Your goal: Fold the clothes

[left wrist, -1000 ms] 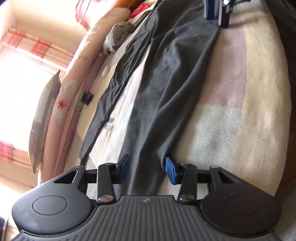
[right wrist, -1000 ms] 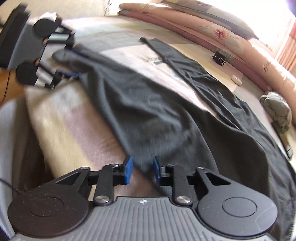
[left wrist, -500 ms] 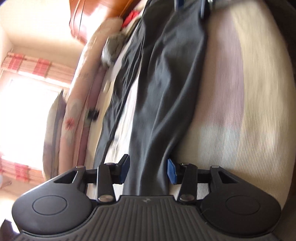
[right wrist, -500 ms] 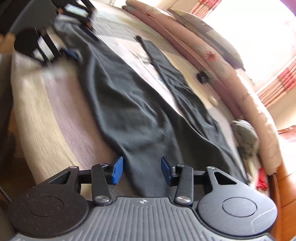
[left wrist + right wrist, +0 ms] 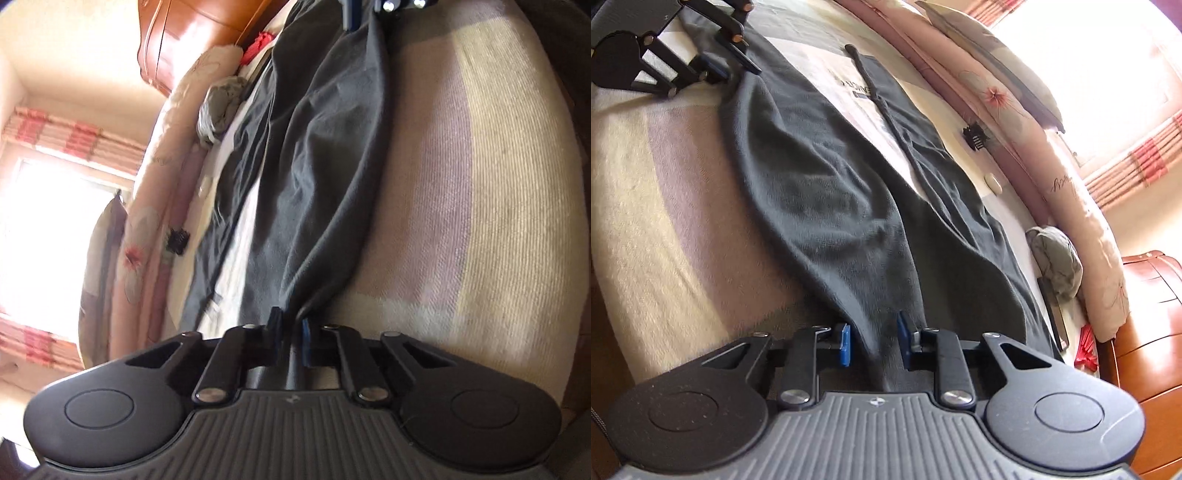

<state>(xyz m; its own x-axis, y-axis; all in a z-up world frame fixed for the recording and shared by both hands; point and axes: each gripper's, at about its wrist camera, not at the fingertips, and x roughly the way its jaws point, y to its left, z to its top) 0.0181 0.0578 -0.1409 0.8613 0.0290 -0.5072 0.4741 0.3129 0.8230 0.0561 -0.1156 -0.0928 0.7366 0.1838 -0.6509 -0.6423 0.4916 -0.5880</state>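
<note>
Dark grey trousers (image 5: 325,166) lie stretched along the striped blanket (image 5: 480,184) of a bed. My left gripper (image 5: 290,325) is shut on the end of the nearer trouser leg, and the cloth bunches between its pads. In the right wrist view that same gripper (image 5: 720,72) sits at the far top left on the trousers (image 5: 831,206). My right gripper (image 5: 873,339) straddles the opposite end of the same leg; its jaws are closing with cloth between them, and a small gap shows at the left pad. The right gripper (image 5: 365,14) shows at the top edge of the left wrist view.
A rolled pink floral quilt (image 5: 1071,177) and a pillow line the bed's far side. A crumpled grey garment (image 5: 1056,262), a black hair clip (image 5: 975,136) and a small white object lie beside it. A wooden cabinet (image 5: 1145,314) stands past the bed's end.
The left jaws have closed on the trouser leg end. The right gripper has rolled and slid over the cloth, its jaws first wider, now narrower around it.
</note>
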